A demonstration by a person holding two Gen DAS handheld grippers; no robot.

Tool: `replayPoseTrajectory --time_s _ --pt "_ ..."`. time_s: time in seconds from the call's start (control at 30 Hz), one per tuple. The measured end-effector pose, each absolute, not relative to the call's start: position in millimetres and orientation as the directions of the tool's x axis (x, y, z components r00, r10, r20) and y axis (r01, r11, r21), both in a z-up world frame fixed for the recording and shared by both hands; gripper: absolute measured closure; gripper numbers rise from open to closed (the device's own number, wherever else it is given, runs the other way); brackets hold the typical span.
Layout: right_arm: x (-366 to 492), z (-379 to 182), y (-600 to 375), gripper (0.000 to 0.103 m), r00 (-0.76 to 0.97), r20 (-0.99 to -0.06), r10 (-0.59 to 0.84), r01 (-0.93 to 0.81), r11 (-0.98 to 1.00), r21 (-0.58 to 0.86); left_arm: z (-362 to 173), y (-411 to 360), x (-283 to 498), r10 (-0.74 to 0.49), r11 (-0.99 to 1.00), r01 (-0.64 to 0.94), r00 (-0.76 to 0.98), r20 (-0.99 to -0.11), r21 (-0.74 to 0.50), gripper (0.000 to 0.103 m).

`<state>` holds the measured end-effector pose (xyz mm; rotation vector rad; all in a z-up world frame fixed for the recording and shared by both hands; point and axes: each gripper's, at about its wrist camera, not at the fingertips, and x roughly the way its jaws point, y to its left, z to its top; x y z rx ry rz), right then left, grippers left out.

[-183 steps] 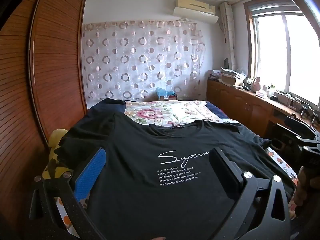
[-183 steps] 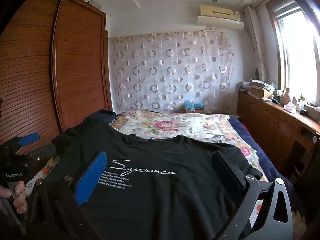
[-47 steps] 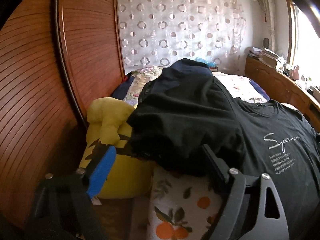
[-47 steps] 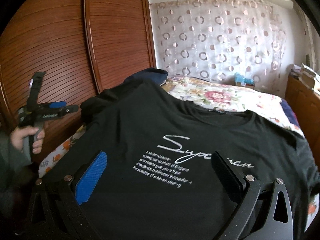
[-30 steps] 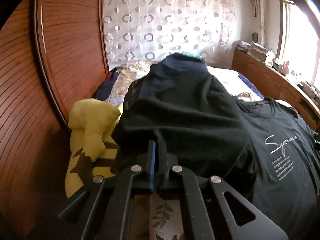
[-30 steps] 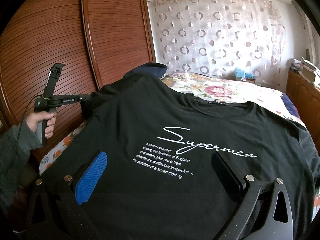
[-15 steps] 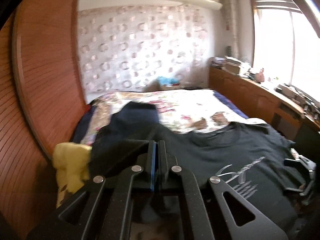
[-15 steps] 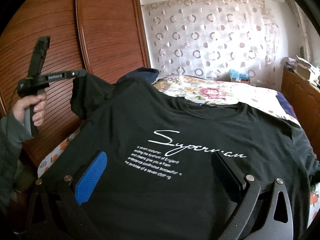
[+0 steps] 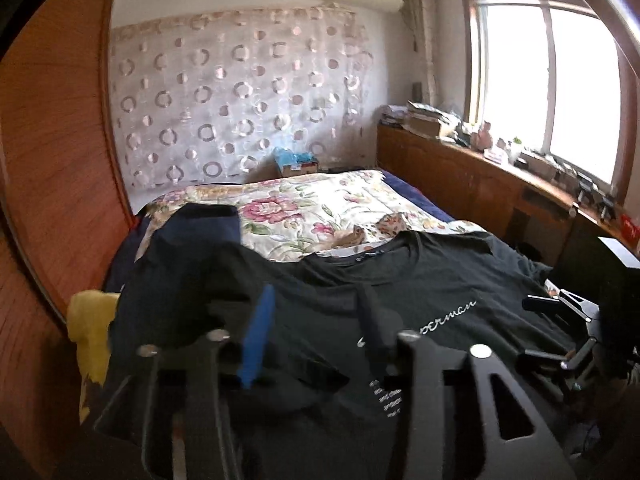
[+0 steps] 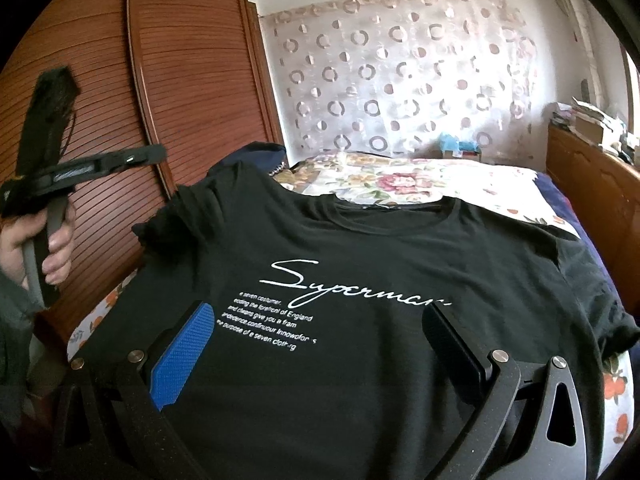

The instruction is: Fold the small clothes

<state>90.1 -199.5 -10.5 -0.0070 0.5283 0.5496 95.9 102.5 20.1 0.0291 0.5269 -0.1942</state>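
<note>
T-shirt (image 10: pixel 360 264) lies face up on the bed (image 10: pixel 420 184), its collar toward the curtain and its printed white lettering turned to the person. It is black, soft and thin, with short sleeves. The sleeve (image 9: pixel 192 280) on the wardrobe side is bunched and partly turned inward over the shoulder; the other sleeve hangs over the far edge of the bed. The front looks mostly flat, with some slack folds near the bunched shoulder.

The left tool (image 9: pixel 316 320) has just been opening, and its jaws now stand apart above the cloth near that shoulder; in the left wrist view the fabric seems to lie under them and not to be pressed between the pads, so I judge it released. In the right wrist view the same tool is seen raised in a hand (image 10: pixel 36 240) beside the wardrobe (image 10: pixel 192 80). The right tool (image 10: pixel 316 340) hovers with its jaws wide over the lower front of the shirt and grasps nothing.

The step in hand appears to be folding the sleeve side inward. To do it well, the sleeve should lie flat with a straight fold line running from shoulder to hem. Its bunched part needs smoothing first, or the wrinkle will stay inside the fold. The right tool could hold the body steady meanwhile.
</note>
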Motion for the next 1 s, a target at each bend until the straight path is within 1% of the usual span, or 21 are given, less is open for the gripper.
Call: replayPoseTrajectory --time_s 0.03,0.07,0.1,0.13,0.17,0.23,0.3,0.37,0.4,0.43,0.6,0.67,0.73,1.0 --pt "92 -10 -198 0.0 0.722 -0.481 0.497 -0.5 0.856 0.134 19 111 90 -0.162 0.985 0.172 0.852 -0.499 -0.026 0.042" --pt "95 -9 -197 0.0 0.722 -0.481 0.498 -0.501 0.855 0.134 19 114 87 -0.153 0.987 0.161 0.855 -0.495 -0.027 0.032" --pt "96 -8 -196 0.0 0.72 -0.481 0.499 -0.504 0.854 0.131 17 120 82 -0.143 0.989 0.148 0.86 -0.491 -0.029 0.024" --pt "97 -8 -193 0.0 0.718 -0.483 0.501 -0.51 0.851 0.124 16 126 77 -0.134 0.99 0.135 0.863 -0.488 -0.033 0.024" --pt "99 -8 -190 0.001 0.715 -0.484 0.504 -0.517 0.848 0.12 13 133 71 -0.128 0.991 0.125 0.864 -0.487 -0.038 0.024" --pt "104 -6 -181 0.008 0.699 -0.49 0.521 -0.541 0.833 0.114 8 140 64 -0.106 0.994 0.103 0.864 -0.492 -0.034 0.024" --pt "112 -6 -171 0.017 0.678 -0.497 0.541 -0.569 0.815 0.112 2 147 54 -0.061 0.998 0.06 0.872 -0.485 -0.017 0.024" --pt "122 -5 -158 0.029 0.655 -0.504 0.563 -0.595 0.795 0.114 -3 150 46 -0.039 0.999 0.035 0.874 -0.484 -0.017 0.024" --pt "127 -5 -151 0.031 0.644 -0.508 0.572 -0.607 0.786 0.116 -6 153 43 -0.037 0.999 0.029 0.873 -0.486 -0.024 0.024" --pt "135 -4 -141 0.036 0.626 -0.511 0.59 -0.626 0.77 0.121 -9 156 40 -0.036 0.999 0.024 0.873 -0.487 -0.032 0.024" --pt "169 -3 -89 0.051 0.533 -0.534 0.656 -0.709 0.691 0.141 -16 162 32 -0.021 0.999 -0.001 0.874 -0.486 -0.044 0.024" --pt "183 -7 -70 0.063 0.503 -0.545 0.67 -0.733 0.665 0.142 -20 163 29 -0.02 0.999 -0.001 0.872 -0.489 -0.043 0.024" --pt "195 -10 -45 0.07 0.477 -0.558 0.679 -0.757 0.64 0.131 -22 162 27 -0.017 0.999 -0.003 0.87 -0.492 -0.039 0.024" --pt "241 -6 8 0.071 0.412 -0.548 0.728 -0.796 0.581 0.172 -35 162 23 -0.024 0.999 0.003 0.86 -0.51 -0.041 0.024"
